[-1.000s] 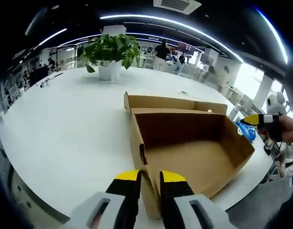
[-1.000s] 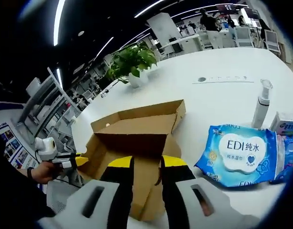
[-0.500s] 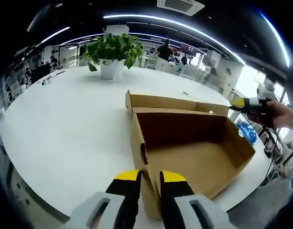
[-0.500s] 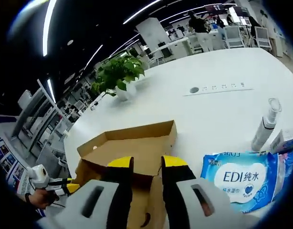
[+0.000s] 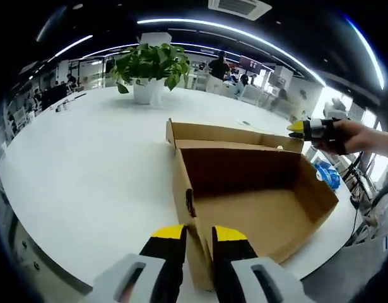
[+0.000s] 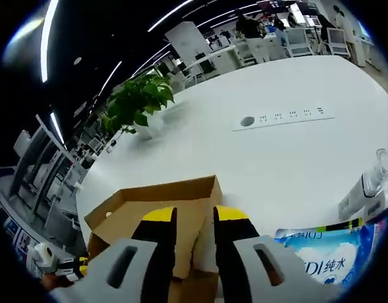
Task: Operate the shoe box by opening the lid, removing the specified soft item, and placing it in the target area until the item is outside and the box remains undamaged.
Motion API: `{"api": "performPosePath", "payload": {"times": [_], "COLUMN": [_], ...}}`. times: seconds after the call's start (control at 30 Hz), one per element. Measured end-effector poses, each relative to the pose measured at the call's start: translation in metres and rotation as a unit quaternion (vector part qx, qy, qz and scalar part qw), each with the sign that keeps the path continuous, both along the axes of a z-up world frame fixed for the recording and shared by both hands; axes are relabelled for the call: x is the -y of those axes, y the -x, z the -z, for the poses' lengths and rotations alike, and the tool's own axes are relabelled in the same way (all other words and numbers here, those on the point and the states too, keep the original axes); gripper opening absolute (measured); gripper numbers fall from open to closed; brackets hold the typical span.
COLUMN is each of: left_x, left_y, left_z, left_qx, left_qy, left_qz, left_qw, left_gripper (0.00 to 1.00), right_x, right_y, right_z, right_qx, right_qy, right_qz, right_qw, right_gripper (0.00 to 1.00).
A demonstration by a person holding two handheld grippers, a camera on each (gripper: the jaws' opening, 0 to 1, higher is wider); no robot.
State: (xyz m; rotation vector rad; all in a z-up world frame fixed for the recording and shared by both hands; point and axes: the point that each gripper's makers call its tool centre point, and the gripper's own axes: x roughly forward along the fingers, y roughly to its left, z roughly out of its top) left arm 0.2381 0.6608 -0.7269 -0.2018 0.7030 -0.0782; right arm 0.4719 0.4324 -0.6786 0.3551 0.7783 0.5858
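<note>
— Where's your left gripper (image 5: pixel 198 235) right now?

— Low at the near corner of the open shoe box (image 5: pixel 257 202). Its two yellow-tipped jaws stand close together with a narrow gap, and the box's corner wall sits just beyond that gap; you cannot tell from here whether they pinch the cardboard.

— And the box itself?

— It rests on the white counter (image 5: pixel 86 158), lid (image 5: pixel 231 136) folded back flat behind it, and the brown inside that you can see is bare.

— Your right gripper?

— In the left gripper view it (image 5: pixel 296 127) hangs above the far right corner of the box, held in your hand (image 5: pixel 351 136). In its own view the jaws (image 6: pixel 194 218) are nearly together, holding nothing, right over the lid's edge (image 6: pixel 181 189).

— The soft item?

— A blue pack of wet wipes (image 6: pixel 332 255) lies on the counter just right of the box, beside a white spray bottle (image 6: pixel 370 189). A potted plant (image 5: pixel 149 69) stands well behind.
</note>
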Motion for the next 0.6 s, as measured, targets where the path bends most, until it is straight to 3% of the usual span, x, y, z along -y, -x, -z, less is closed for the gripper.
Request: {"api": "performPosePath", "payload": {"times": [0.2,0.6], "left_x": [0.0,0.0], "left_y": [0.0,0.0], "left_z": [0.0,0.001], "left_qx": [0.0,0.0], "left_qy": [0.001,0.0], "left_qz": [-0.001,-0.002], "left_qw": [1.0,1.0], "left_gripper": [0.16,0.16], "right_x": [-0.012,-0.029], "right_y": [-0.013,-0.01], "right_z": [0.012,0.038], "right_qx": [-0.016,-0.052], "right_qy": [0.017,0.041], "right_qz": [-0.01,-0.026], "right_qw": [0.9997,0.9975], "right_gripper": [0.21,0.21]}}
